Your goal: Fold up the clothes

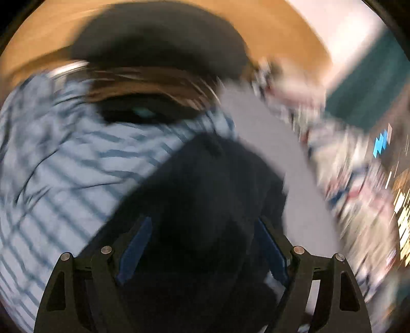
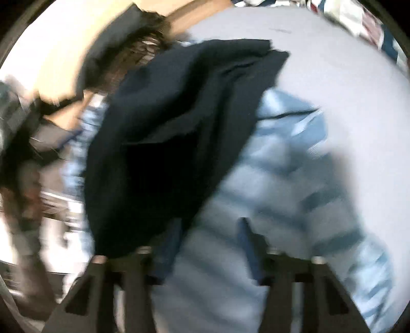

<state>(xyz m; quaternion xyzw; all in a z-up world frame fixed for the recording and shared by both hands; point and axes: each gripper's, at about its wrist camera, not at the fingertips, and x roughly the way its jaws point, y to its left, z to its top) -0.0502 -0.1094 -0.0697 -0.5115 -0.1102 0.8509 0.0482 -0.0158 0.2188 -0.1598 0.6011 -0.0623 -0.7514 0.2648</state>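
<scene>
Both views are smeared by motion. A dark navy garment (image 1: 205, 184) lies bunched on a light blue striped shirt (image 1: 64, 166) spread over a grey surface (image 1: 269, 143). My left gripper (image 1: 205, 246) stands wide, its blue pads (image 1: 138, 246) on either side of the dark cloth; I cannot tell whether they touch it. In the right wrist view the navy garment (image 2: 179, 115) rises in folds at the left, over the striped shirt (image 2: 294, 179). My right gripper (image 2: 210, 228) is open above the striped shirt, with the navy cloth's edge by its left finger.
A patterned white, red and blue cloth (image 1: 346, 179) runs along the right side of the grey surface (image 2: 346, 89) and shows again at the top right (image 2: 358, 23). A brown wooden area (image 1: 269, 30) and a teal object (image 1: 371, 89) lie beyond. Brown hair-like streaks (image 2: 143, 41) cross the far edge.
</scene>
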